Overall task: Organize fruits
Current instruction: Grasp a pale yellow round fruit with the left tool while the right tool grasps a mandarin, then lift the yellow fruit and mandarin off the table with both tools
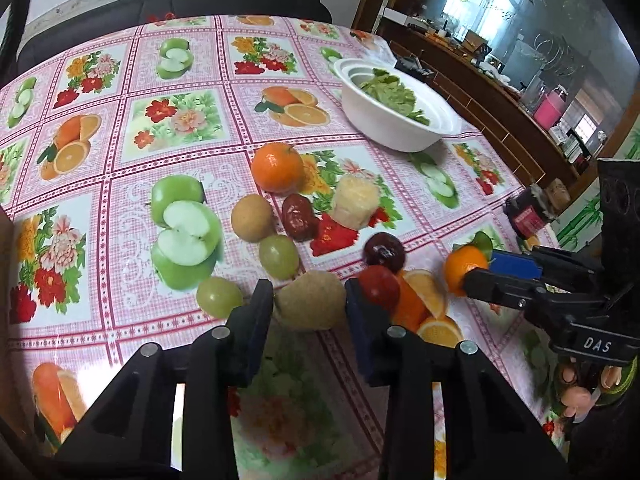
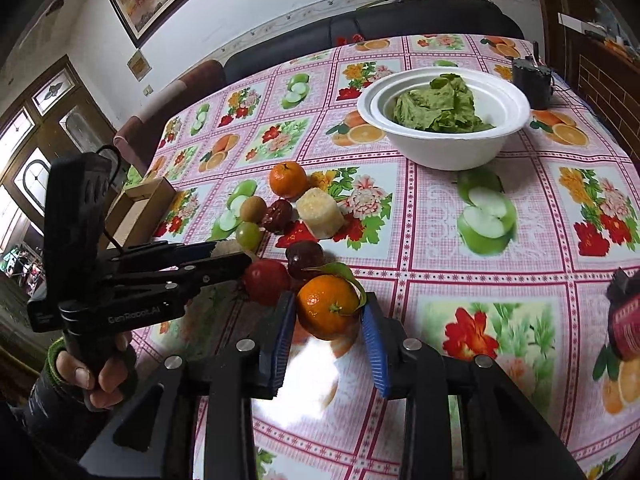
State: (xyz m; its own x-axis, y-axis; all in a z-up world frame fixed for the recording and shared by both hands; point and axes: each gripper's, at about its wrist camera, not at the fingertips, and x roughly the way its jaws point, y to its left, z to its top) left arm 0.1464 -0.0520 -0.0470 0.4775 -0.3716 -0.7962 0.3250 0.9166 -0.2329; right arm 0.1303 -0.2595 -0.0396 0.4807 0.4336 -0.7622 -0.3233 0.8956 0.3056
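Close up, left claw (image 1: 309, 300) shut round a pale tan fruit (image 1: 310, 305), pads (image 1: 259, 312) pressed on both its sides. Right claw (image 2: 329, 312) snug round a small orange (image 2: 329, 307) with a green leaf, blue pads (image 2: 374, 344) touching or nearly touching its skin; hard to tell how firm the grip. Both fruits low over the worktop (image 2: 472, 272) with its pink cloth of printed apples, oranges and flowers.

"DAS" in white letters on the right claw's handle in the left view; "GenRobot.AI" on the left claw's handle in the right view.

Just past the claws, a red fruit (image 1: 379, 289) and a dark plum (image 1: 385, 251), side by side. Two green grapes (image 1: 279, 256) to the left. A bit further, a brown kiwi (image 1: 252, 217), a wrinkly red date (image 1: 297, 216), a pale yellow chunk (image 1: 356, 200) and a bigger orange (image 1: 277, 167), all close together.

Far back, a white bowl (image 2: 448, 152) with green lettuce leaves (image 2: 438, 109) inside. Looks like one bowl sat inside another.
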